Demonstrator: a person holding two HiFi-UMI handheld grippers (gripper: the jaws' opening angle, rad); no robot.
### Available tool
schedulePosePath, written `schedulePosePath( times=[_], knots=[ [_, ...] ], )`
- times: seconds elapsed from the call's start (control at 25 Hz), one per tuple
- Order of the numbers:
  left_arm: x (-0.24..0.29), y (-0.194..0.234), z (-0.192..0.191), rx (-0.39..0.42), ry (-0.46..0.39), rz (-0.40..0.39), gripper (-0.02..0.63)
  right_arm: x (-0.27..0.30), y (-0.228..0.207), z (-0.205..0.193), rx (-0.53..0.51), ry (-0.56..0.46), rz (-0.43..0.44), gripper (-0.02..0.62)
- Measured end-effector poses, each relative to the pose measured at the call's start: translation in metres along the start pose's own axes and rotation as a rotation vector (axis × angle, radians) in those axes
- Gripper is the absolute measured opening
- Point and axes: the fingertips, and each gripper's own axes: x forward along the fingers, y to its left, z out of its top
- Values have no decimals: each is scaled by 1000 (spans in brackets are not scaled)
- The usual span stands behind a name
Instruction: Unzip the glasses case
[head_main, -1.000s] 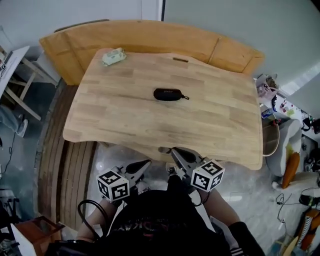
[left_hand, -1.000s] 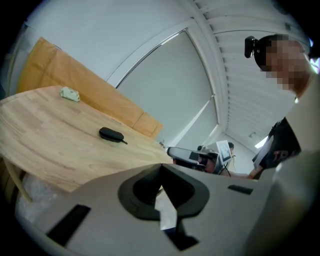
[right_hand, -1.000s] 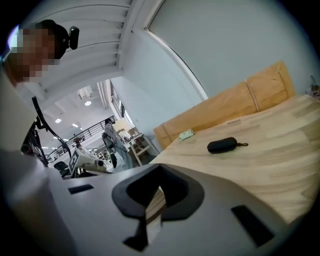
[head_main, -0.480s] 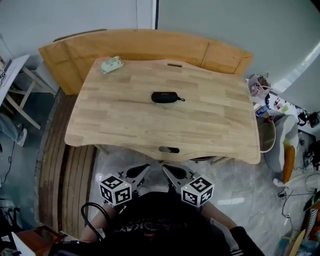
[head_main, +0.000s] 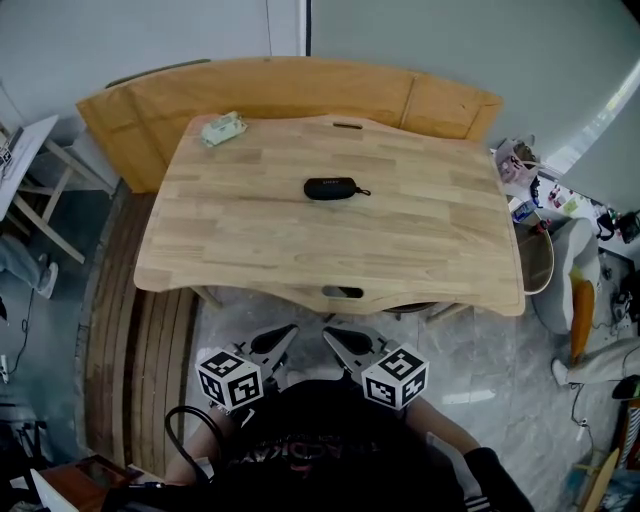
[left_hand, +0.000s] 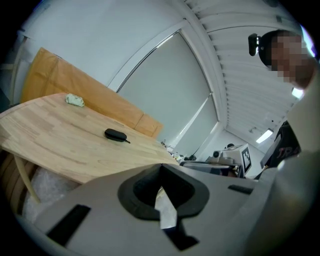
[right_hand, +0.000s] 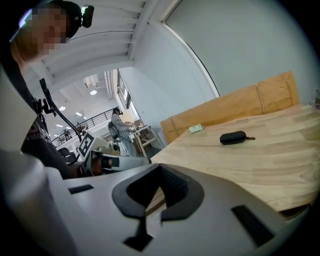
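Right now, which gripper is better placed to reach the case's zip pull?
Probably right: the right gripper sits nearly in line with the glasses case, whose zip pull lies at its right end.

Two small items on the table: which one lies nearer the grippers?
The black glasses case, near the middle of the table. The pale green packet lies farther off, by the far left corner.
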Motion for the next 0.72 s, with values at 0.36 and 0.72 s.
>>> schedulePosePath(
  times=[0.36,0.72],
  knots=[
    [-4,3,-1,-5,-9,14,12,6,1,-1,0,16,10,15],
    [-4,6,-3,3,-4,21,12,12,2,-3,-2,34,17,15]
  ],
)
